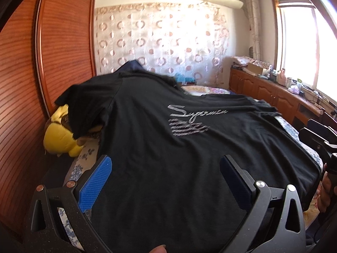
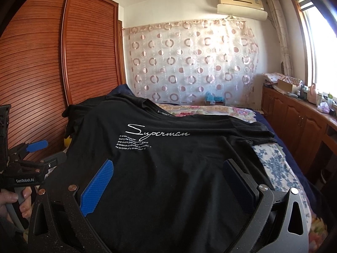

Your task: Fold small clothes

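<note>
1. Black T-shirt (image 1: 168,147) lies spread front-up on the bed (image 2: 271,164), hem nearest my cameras, collar at the far end. It covers most of the bedding that I can see.
2. Print on the chest: white script "Superman" (image 2: 158,131) with several lines of small white text under it. Sharp in the right wrist view, smeared in the left wrist view.
3. Fabric is mostly flat, a few shallow wrinkles. Left sleeve (image 1: 84,109) droops over a yellow plush toy (image 1: 61,137) at the bed's left edge. Right sleeve (image 2: 252,135) lies out on the blue floral sheet.
4. Left gripper (image 1: 166,181): jaws wide apart, blue pads over the near hem area, nothing between them. I can't tell whether the pads touch the cloth.
5. Right gripper (image 2: 168,183): jaws also wide, framing the lower middle of the shirt, holding nothing.
6. Surroundings: wooden slatted wardrobe (image 2: 52,63) on the left, circle-pattern curtain (image 2: 189,63) on the far wall, wooden cabinets (image 2: 294,113) under the window on the right.
</note>
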{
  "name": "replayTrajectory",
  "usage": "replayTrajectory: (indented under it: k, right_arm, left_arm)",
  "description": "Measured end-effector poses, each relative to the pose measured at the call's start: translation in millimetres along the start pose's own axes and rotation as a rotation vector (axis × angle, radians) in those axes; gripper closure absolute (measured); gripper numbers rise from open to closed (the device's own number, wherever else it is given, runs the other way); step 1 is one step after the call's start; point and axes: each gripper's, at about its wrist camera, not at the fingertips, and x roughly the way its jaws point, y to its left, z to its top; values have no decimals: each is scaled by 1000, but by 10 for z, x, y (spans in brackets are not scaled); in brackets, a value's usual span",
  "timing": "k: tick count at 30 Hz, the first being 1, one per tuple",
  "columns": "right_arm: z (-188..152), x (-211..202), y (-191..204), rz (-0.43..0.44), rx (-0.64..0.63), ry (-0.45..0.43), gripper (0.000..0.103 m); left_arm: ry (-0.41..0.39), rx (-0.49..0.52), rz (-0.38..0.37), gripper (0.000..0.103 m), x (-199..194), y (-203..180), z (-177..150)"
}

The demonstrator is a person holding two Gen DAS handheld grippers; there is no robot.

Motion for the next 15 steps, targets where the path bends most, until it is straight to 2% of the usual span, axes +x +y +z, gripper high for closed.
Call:
replayTrajectory:
  k: [8, 12, 15]
  right_arm:
    - [51, 452, -95, 97, -6, 68, 0]
    - [72, 640, -175, 115, -2, 103, 0]
    - [104, 742, -214, 125, -16, 138, 0]
  left_arm:
    - [37, -40, 8, 0, 192, 477, 26]
    - [38, -42, 13, 0, 273, 738, 117]
    - [34, -31, 45, 0, 352, 955, 252]
